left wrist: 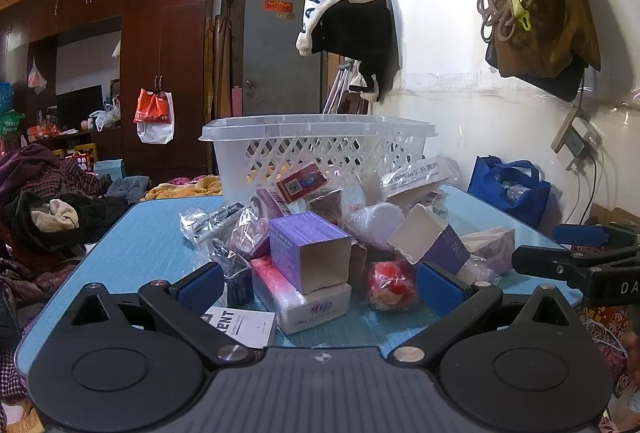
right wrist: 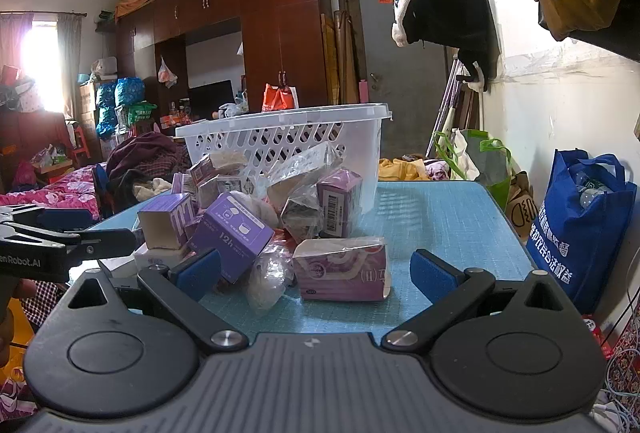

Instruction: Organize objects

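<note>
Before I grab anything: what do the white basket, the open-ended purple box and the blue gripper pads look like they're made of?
White basket: looks like rigid moulded plastic, with lattice cut-outs and a slightly glossy rim.
Open-ended purple box: thin printed cardboard; the bare grey-brown inside shows at its open end.
Blue pads on the open left gripper: matte, finely textured, probably foam or rubber.

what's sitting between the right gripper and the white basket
In the right wrist view, a heap of purple boxes and plastic-wrapped packets lies between the open right gripper and the white basket.
</note>
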### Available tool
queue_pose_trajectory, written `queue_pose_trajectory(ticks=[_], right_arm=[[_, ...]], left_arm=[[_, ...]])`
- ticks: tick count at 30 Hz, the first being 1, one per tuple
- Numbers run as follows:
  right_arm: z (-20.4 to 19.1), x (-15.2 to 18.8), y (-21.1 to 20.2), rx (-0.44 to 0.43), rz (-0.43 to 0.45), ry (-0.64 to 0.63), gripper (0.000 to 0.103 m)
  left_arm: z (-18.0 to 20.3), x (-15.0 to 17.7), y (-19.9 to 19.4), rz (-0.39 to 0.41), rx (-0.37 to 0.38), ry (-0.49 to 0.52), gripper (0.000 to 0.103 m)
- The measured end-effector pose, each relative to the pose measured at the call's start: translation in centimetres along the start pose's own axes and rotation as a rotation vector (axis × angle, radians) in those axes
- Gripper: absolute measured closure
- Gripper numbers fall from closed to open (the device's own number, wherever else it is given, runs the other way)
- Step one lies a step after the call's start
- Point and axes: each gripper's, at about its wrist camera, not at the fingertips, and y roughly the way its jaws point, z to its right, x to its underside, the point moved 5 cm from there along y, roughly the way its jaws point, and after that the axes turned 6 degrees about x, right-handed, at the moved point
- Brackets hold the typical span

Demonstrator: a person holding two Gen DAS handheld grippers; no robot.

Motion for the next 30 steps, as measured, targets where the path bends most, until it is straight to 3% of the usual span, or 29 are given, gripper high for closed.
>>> queue_pose_trajectory(ticks=[13, 15, 21, 25, 30], right_arm=[[1.7, 0.2, 0.7, 0.046, 0.013, 0.013, 0.0], [2.4, 0.4, 1.3, 0.053, 0.001, 0.025, 0.008], [2.8, 0.9, 2.7, 0.034, -0.019, 0.038, 0.013], [2.4, 0.8, 3.7, 0.046, -0.025, 0.018, 0.013], [2.3, 1.3, 5.0, 0.036, -0.06, 0.013, 0.015]], left_arm=[[-1.2, 0.6, 0.4, 0.018, -0.009, 0.008, 0.0], [-2.3, 0.9, 0.4, 0.036, -0.015, 0.007, 0.0], [-5.7, 1.5, 0.4, 0.069, -0.053, -0.013, 0.0], [-6.4, 2.2, 1.0, 0.046, -0.034, -0.008, 0.0], [-5.3, 3.1, 2.2, -0.012, -0.042, 0.073, 0.0]])
